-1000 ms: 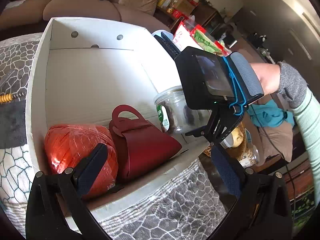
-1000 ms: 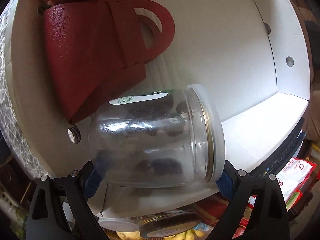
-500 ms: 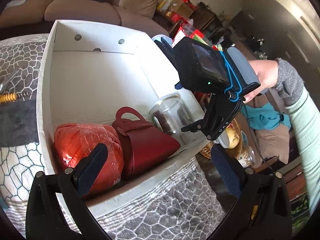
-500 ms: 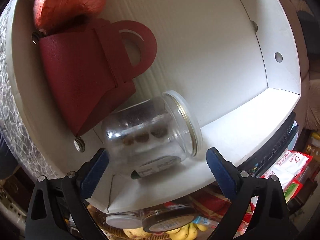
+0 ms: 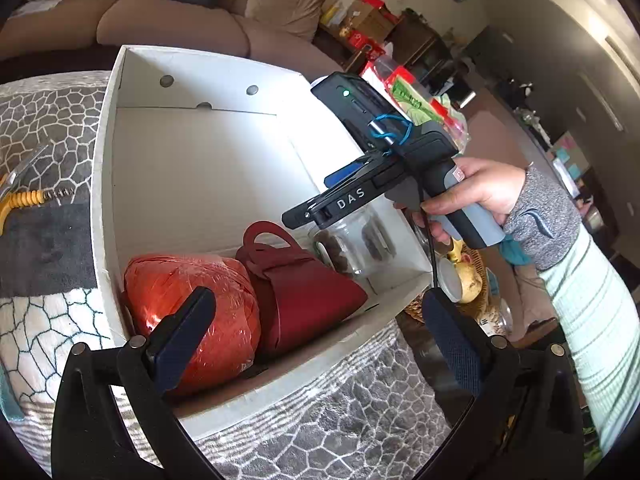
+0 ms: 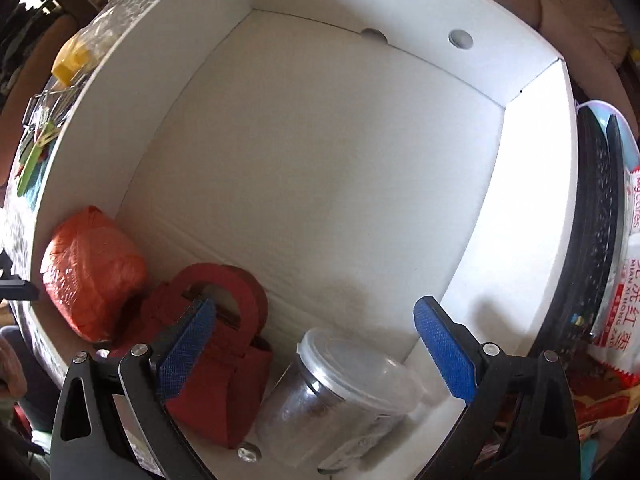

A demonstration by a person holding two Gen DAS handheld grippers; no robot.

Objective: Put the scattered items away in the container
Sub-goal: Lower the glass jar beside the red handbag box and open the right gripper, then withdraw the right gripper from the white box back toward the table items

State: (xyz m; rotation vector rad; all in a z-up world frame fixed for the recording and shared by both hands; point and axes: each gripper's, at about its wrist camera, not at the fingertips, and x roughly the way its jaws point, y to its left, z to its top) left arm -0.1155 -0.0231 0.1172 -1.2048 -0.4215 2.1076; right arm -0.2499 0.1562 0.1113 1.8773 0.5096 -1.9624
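My right gripper [image 6: 314,354] hung over the white box [image 6: 532,184], fingers apart and empty. The jar [image 6: 340,396] lay in the box's near corner beside the red pouch [image 6: 224,376]. My left gripper [image 5: 316,344] was spread too, holding nothing.

A clear lidded jar [image 6: 340,396] is laid on its side in the white box [image 6: 524,216], beside a red pouch [image 6: 216,364] and an orange bundle [image 6: 90,272].
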